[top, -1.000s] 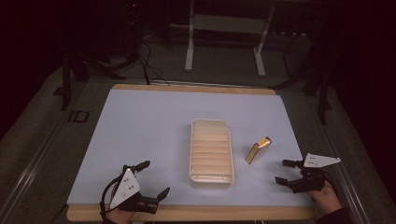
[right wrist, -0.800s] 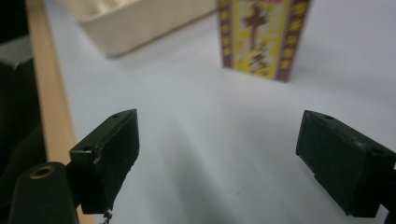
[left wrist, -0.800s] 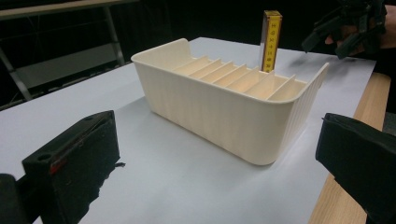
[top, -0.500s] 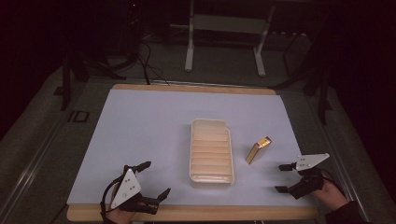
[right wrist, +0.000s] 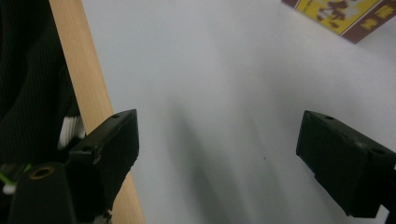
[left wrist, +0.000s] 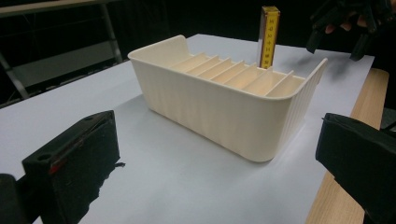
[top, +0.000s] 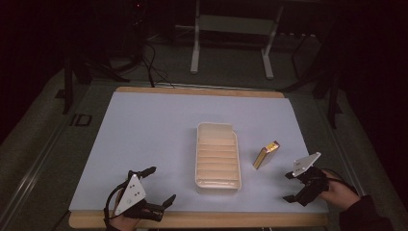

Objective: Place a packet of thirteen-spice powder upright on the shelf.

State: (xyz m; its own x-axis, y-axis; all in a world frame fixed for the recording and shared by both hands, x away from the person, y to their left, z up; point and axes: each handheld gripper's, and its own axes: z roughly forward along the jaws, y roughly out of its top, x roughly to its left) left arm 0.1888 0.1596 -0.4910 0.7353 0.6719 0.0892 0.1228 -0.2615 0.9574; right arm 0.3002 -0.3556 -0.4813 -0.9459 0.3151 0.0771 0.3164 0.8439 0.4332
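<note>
Step in hand, by the look of it: approach to the box, nothing picked yet.

Right tool (top: 294,186) wide open, jaws spread, empty. Low over the near right corner of the worktop (top: 154,125), tipped down toward the white sheet. In the right gripper view, bare sheet between the jaws, wooden edge strip (right wrist: 88,93) running past the left jaw, corner of the box (right wrist: 343,14) just poking in ahead and to the right of the right jaw.

Box (top: 266,155): small, yellow and brown, standing upright on the worktop, ahead and slightly left of the right tool, near but apart. Just beside the tray, not touching as far as can be told.

Tray (top: 217,156): cream, ribbed into slots, all slots empty. Ahead and right of the left tool; box standing behind it in the left gripper view (left wrist: 270,35).

Left tool (top: 161,187) also wide open, empty, parked low at the near left edge, jaws pointing toward the tray. Hand under the grey plate, wrist at the worktop edge.

Next move likely: push right tool forward and a bit left, level out, line jaws across the narrow faces of the box, then close. Risk: tall thin box, easy to knock over on contact, so square approach and slow close. Then probably lift and drop into a tray slot.
</note>
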